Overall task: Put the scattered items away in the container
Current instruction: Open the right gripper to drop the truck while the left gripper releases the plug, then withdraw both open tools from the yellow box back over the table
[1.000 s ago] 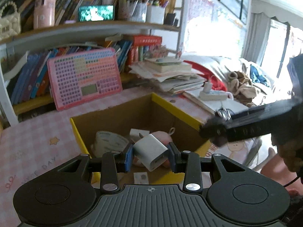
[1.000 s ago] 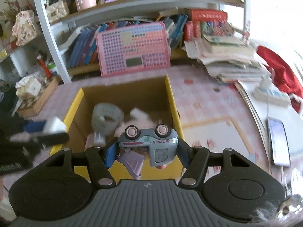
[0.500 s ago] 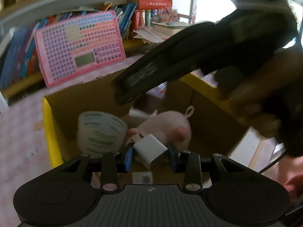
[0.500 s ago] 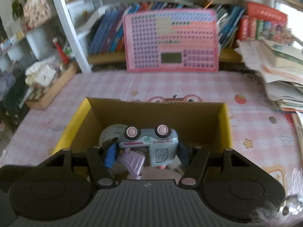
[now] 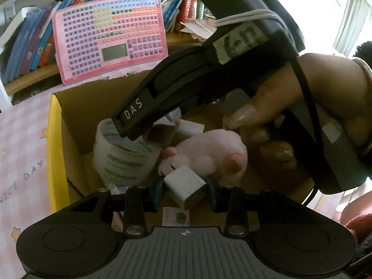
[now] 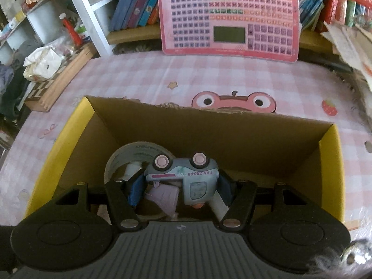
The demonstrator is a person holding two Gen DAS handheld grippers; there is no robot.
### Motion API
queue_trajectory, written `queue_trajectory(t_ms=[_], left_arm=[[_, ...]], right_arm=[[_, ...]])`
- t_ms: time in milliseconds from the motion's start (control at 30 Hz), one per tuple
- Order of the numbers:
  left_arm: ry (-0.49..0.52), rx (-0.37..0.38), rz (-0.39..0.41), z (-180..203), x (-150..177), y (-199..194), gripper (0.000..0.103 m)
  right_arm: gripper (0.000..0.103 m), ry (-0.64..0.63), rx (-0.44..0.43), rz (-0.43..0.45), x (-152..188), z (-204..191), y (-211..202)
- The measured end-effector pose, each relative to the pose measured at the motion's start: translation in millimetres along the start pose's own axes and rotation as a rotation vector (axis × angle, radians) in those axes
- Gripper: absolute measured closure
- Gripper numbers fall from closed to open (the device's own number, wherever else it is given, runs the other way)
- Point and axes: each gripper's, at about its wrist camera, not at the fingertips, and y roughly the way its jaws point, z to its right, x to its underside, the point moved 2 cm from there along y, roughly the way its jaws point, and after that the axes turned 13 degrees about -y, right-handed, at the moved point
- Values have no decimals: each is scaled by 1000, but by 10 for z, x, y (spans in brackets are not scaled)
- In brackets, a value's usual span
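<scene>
- The cardboard box (image 6: 255, 144), brown inside with yellow side walls, stands on a pink checked tablecloth (image 6: 139, 79); everything else is placed relative to it.
- The left gripper (image 5: 184, 189) hangs over the box's near edge, pointing down into it. Its jaws are opening around a white charger plug (image 5: 186, 186). The plug sits tilted between the blue pads (image 5: 156, 191), with a sliver of gap showing on its right side, so the grip looks loose rather than clenched.
- Just beyond the plug, inside the box, lies a pink plush toy (image 5: 209, 153), and to its left a roll of clear tape (image 5: 123, 160) stands near the box's left wall.
- The right gripper (image 6: 180, 186) is also over the box, above its near left part. Its jaws are opening too, yet a grey-blue toy truck (image 6: 183, 174) is between them, upside down with its pink wheels up, and both pads touch its ends.
- In the right wrist view, the tape roll (image 6: 130, 158) lies below and to the left of the truck, on the box floor.
- In the left wrist view, the right gripper's black body (image 5: 186, 88) reaches across above the box, held by a hand (image 5: 309, 102) on the box's right side.
- Behind the box, a pink toy keyboard (image 6: 230, 16) leans upright against a shelf of books (image 6: 137, 4).
- Well to the left of the box sits a wooden chessboard case (image 6: 58, 74).
</scene>
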Motion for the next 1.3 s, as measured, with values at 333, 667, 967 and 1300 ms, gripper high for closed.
queue_trajectory(t_ms=[333,667,967,1300], left_arm=[[2,-48,149,37,44,-477,24],[-119,-186,348,-245,119,-1142,8],[-216,-261,427,-519,507,-1616,4],[-266,-301,366,-651,1083,-1912,3]], right_arm=[[28,-15,11,142,16,-90,-421],[27,28,127,297,407,-177,-1118],[27,78,218,367,863,-486,-1551],[26,76,262,330,1413,-1048,-1692]])
